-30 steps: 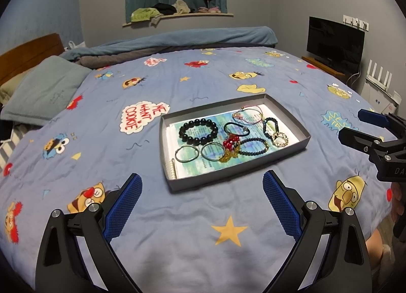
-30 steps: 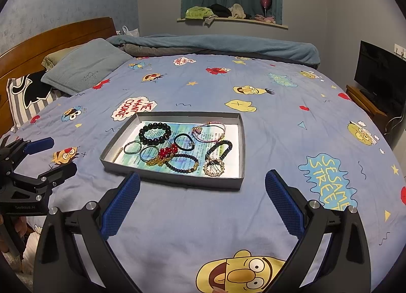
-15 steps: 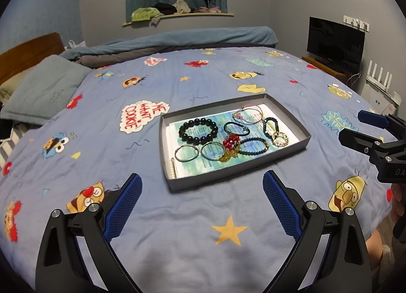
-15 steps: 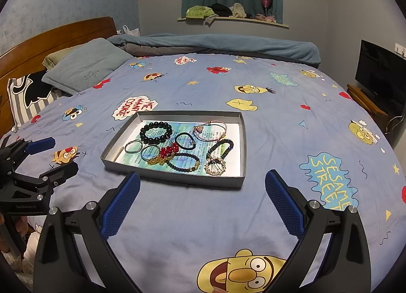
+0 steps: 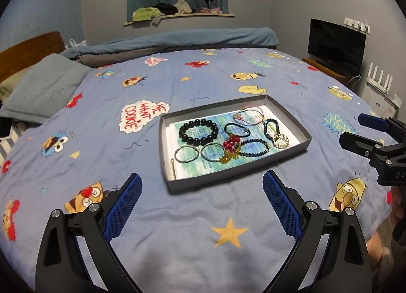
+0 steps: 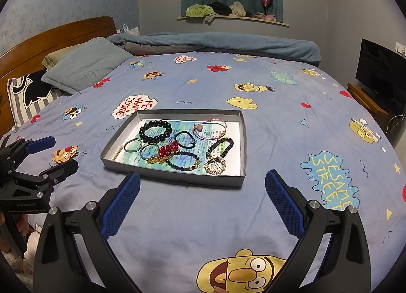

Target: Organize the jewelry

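Both tongs empty, jaws wide apart: left tongs [image 5: 200, 196] and right tongs [image 6: 203, 195] hover low over the bed [image 5: 177, 229], short of the tray [image 5: 305, 138]. All jewelry sits inside the tray: black bead bracelet [image 5: 198, 132] at 10 o'clock, two rings of wire [image 5: 186, 154] at 8, red-and-gold cluster [image 5: 231, 149] centre, dark bead strand [image 5: 253, 148] at 5, pink cord [image 5: 250, 115] at 1, pearl strand [image 5: 172, 167] along the 7 o'clock wall. Could be sorted or still due for sorting; can't settle which. Centre pieces overlap, so I'd judge any pick safest from the loose outliers, pinching one strand low, lifting straight up to avoid snagging neighbours. Tray walls are low but block side entry; come from above. Plenty of open bed all round the tray; the soft cover may let it tip if pressed.
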Tool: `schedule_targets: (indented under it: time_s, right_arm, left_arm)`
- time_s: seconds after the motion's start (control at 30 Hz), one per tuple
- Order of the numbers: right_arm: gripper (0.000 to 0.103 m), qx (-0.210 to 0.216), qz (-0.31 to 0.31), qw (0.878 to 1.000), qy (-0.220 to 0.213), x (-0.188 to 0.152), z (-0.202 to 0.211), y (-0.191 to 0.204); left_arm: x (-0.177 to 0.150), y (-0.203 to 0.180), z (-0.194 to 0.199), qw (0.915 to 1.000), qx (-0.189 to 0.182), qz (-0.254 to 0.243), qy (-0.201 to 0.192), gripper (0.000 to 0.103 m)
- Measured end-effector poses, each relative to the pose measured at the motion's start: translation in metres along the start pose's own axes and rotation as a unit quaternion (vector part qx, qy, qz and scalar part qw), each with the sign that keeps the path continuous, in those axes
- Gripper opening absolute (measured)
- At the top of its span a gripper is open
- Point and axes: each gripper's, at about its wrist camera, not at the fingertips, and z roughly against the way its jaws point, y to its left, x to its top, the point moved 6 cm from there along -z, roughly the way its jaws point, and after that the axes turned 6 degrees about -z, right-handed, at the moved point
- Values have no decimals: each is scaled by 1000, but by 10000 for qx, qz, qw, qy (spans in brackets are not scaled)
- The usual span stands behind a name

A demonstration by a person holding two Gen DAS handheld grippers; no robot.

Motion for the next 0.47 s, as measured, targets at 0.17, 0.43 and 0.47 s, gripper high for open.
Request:
schedule_targets:
  time_s: [0.17,0.43,0.47]
  right_arm:
    - [97,1,-10,10000,11,0,-1,-1]
    - [97,-2,-6,10000,55,-2,-6,-2]
    - [97,-4,-8,10000,60,-3,-7,-2]
  left_arm:
    - [2,1,-2,10000,66,-32,4,95]
    - [0,2,-9,9999,35,1,162,96]
    - [0,3,-10,9998,37,10,172,96]
